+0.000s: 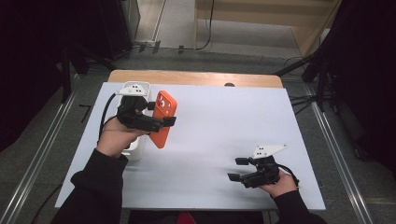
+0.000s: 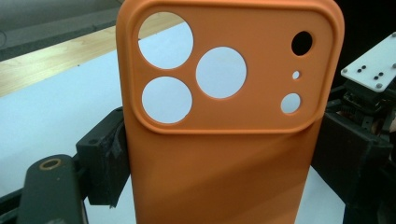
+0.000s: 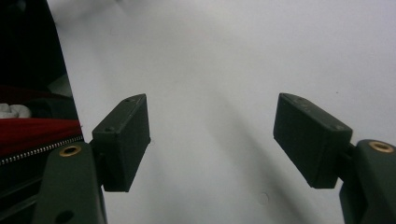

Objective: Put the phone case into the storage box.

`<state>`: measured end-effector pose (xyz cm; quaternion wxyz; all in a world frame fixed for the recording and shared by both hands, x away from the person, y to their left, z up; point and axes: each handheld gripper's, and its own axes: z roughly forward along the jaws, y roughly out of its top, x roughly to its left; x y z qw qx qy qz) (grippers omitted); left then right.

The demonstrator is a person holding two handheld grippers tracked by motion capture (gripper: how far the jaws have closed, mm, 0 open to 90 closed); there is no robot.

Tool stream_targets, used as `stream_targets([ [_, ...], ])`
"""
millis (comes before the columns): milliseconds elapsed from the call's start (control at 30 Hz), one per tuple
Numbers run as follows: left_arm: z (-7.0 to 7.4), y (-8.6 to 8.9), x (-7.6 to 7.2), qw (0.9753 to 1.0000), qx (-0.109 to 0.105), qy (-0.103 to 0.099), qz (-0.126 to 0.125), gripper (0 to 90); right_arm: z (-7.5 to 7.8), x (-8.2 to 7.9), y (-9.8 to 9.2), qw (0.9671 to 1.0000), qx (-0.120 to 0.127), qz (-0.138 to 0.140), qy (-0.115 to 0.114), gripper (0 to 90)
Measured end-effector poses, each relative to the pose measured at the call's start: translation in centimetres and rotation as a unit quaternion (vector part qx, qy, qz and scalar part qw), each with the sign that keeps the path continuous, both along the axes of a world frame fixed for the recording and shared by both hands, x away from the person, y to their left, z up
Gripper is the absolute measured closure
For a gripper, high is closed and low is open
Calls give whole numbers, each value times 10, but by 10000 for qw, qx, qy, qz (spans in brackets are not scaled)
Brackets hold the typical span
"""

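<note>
An orange phone case point(image 1: 163, 119) with round camera cut-outs is held up above the left side of the white table, my left gripper point(image 1: 161, 114) shut on its two long edges. In the left gripper view the orange phone case point(image 2: 224, 154) stands upright between the black jaws, its back facing the camera. My right gripper point(image 1: 237, 169) rests low near the table's front right, open, pointing left. In the right gripper view the right gripper point(image 3: 212, 140) has nothing between its pads point(image 3: 126, 140), only white table surface.
A white box-like object point(image 1: 135, 88) lies on the table behind and under the left hand. The white sheet point(image 1: 224, 121) covers a wooden table point(image 1: 196, 77). Dark stands and cables flank both sides.
</note>
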<state>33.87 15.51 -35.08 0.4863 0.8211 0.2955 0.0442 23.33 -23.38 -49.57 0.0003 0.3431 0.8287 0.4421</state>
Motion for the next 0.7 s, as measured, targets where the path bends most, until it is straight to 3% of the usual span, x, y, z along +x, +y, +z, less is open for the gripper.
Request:
stream_targets([
  [400, 7, 18, 3, 9997, -37, -12, 244, 155, 0, 0, 2, 10000, -14, 75, 9, 259],
  [700, 8, 29, 8, 9987, 57, 28, 507, 155, -1, 0, 3, 9999, -25, 111, 40, 259],
])
